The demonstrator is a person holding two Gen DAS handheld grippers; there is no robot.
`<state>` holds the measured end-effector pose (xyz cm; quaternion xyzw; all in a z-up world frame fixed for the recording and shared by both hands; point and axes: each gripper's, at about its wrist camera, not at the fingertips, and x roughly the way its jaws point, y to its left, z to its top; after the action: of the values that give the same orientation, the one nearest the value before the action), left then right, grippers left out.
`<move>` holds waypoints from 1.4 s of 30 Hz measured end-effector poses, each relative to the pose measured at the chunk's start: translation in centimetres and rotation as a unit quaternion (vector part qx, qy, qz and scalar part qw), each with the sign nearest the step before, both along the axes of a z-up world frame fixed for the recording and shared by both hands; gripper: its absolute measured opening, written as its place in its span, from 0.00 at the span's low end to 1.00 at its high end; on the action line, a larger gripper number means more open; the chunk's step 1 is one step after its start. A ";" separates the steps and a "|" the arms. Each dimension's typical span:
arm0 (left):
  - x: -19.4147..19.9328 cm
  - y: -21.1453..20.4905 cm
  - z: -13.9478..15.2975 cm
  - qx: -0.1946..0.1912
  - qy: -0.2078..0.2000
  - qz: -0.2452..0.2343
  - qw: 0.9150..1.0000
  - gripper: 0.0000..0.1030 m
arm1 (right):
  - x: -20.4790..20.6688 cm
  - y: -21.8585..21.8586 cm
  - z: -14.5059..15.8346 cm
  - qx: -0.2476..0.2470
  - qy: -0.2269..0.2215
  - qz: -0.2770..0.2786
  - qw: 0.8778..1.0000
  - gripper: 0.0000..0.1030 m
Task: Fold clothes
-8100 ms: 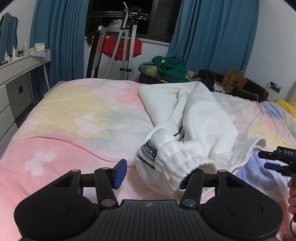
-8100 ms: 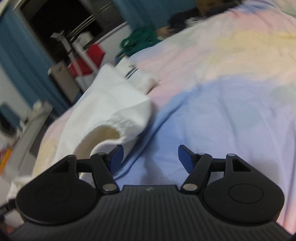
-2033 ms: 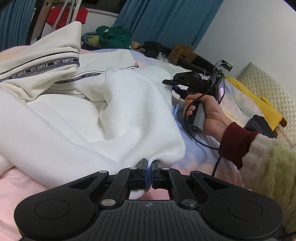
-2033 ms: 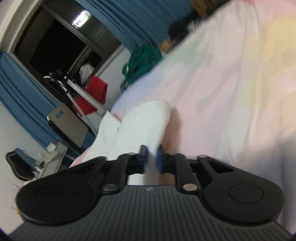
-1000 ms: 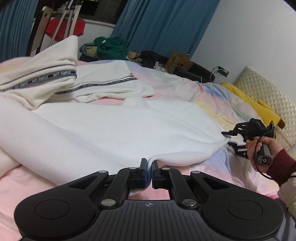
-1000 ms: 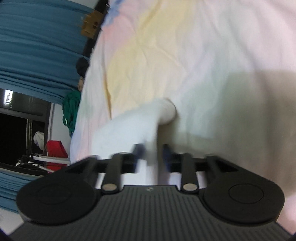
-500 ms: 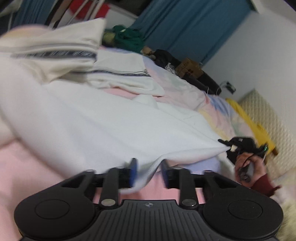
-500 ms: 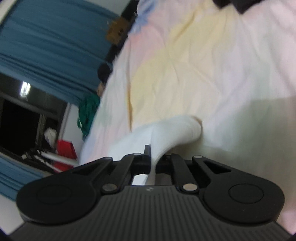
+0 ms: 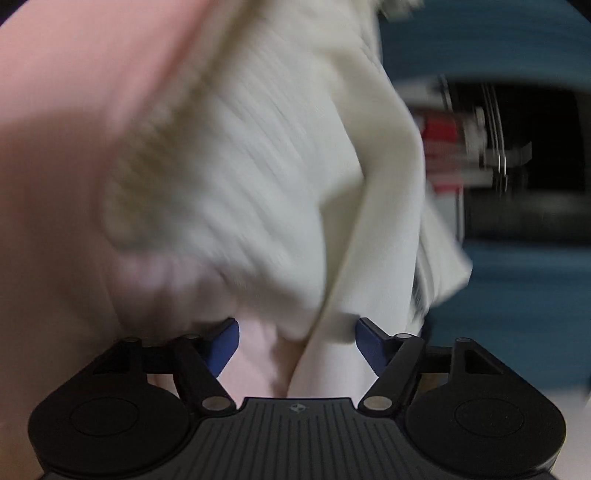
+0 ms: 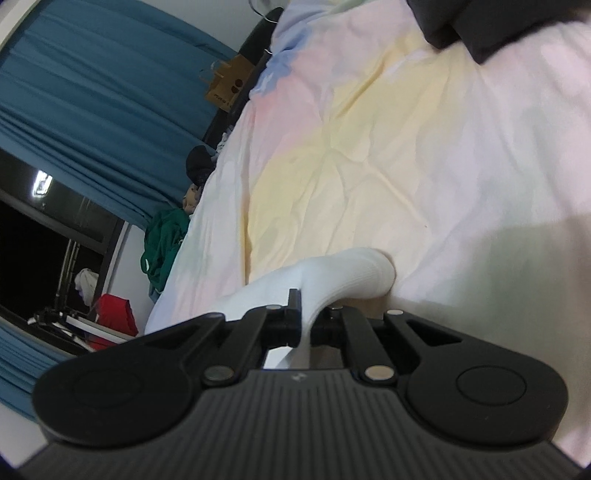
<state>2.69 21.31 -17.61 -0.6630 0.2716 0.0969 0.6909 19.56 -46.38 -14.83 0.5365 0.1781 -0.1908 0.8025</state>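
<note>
A white ribbed garment (image 9: 258, 177) fills the blurred left wrist view, lying on the pink bedspread (image 9: 66, 147). My left gripper (image 9: 295, 341) is open, its blue pads (image 9: 221, 343) wide apart just short of the cloth, holding nothing. In the right wrist view my right gripper (image 10: 304, 325) is shut on a fold of the white garment (image 10: 347, 273), pinched between the black jaws low over the pastel bedspread (image 10: 406, 147).
Blue curtains (image 10: 92, 92) and a dark window (image 10: 29, 251) lie beyond the bed. A green garment (image 10: 162, 240), a red item (image 10: 114, 310) and a cardboard box (image 10: 229, 88) sit along the bed's far edge. A dark cloth (image 10: 472, 22) lies at the top right.
My left gripper has opened, let go of the white garment and swung sharply so the view is blurred. My right gripper stays shut on its fold.
</note>
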 end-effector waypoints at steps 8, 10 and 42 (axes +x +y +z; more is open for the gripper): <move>-1.9 3.1 -0.2 -0.083 0.028 0.101 0.991 0.29 | -0.3 -0.5 -1.2 0.024 0.004 -0.005 1.000 0.05; -2.0 3.8 0.4 -0.092 0.036 0.105 0.990 0.22 | -0.4 -0.6 -1.5 0.024 0.006 -0.006 1.000 0.05; -8.6 16.1 11.8 0.257 0.163 -0.132 0.943 0.56 | -4.3 1.8 3.6 -0.097 0.153 -0.050 0.982 0.28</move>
<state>-5.90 37.38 -5.84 -0.3963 0.4314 0.1783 0.7906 15.30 -44.54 -11.20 0.4288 0.2524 -0.3273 0.8033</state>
